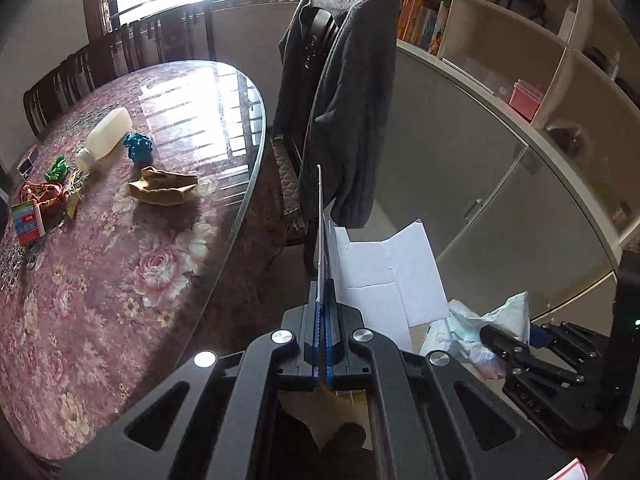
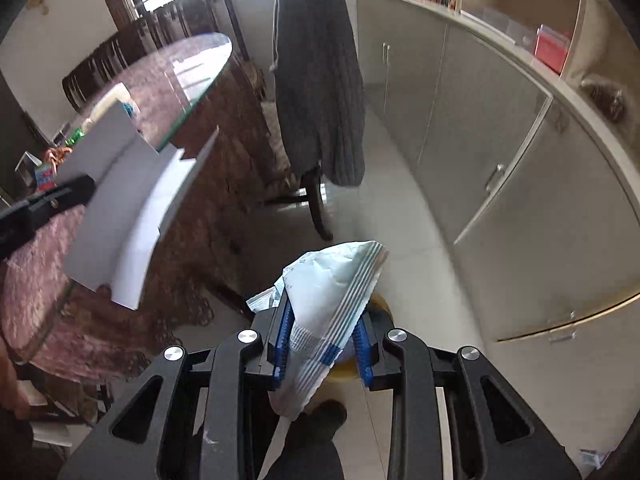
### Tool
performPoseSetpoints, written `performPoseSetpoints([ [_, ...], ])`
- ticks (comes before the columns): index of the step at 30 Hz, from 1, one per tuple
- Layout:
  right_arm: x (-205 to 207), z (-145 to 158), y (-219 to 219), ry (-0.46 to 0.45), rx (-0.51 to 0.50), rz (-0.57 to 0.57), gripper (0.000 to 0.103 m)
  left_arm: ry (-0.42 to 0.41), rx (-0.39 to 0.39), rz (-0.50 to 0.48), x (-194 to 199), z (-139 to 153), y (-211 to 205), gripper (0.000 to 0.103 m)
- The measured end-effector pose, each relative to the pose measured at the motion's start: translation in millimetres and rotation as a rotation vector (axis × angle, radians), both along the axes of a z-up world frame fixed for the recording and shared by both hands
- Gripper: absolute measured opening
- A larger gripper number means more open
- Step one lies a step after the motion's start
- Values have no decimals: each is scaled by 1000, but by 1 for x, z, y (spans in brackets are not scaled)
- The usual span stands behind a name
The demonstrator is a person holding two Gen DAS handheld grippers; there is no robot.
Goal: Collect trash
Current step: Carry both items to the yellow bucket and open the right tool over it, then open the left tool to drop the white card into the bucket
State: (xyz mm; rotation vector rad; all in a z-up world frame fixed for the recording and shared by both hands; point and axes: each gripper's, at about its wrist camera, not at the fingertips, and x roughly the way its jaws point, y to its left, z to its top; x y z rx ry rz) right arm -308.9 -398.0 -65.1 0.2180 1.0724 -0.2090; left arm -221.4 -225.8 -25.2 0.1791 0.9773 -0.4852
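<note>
Now the flat white card sticks up, pinched tight in the left gripper beside the table. Pointing down, the right gripper squeezes a crinkly pale wrapper above the floor.

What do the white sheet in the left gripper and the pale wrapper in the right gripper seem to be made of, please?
White sheet: probably thin card, matte, with sharp fold lines and cut flaps. Pale wrapper: likely thin plastic film, slightly glossy, crumpled, with printed stripes.
</note>
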Motion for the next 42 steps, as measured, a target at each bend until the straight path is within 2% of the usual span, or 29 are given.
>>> performPoseSetpoints([
  [8,-1,-18,-8,29,4,13,30,-17,20,-1,-5,1,-7,2],
  [10,5,-22,-12,39,5,18,35,-19,24,-1,-4,0,-9,2],
  [12,8,-25,-11,49,10,27,55,-17,24,2,-4,0,-10,2],
  [14,10,-25,-12,48,1,32,60,-16,25,1,-4,-1,-11,2],
  [24,7,-12,-20,-10,16,-8,60,15,29,-27,-5,-11,-20,2],
  [34,-24,13,-52,-68,9,-135,60,138,72,-127,-18,-64,-55,2],
  [42,-37,20,-70,-80,13,-182,60,186,116,-194,-27,-86,-82,4],
])
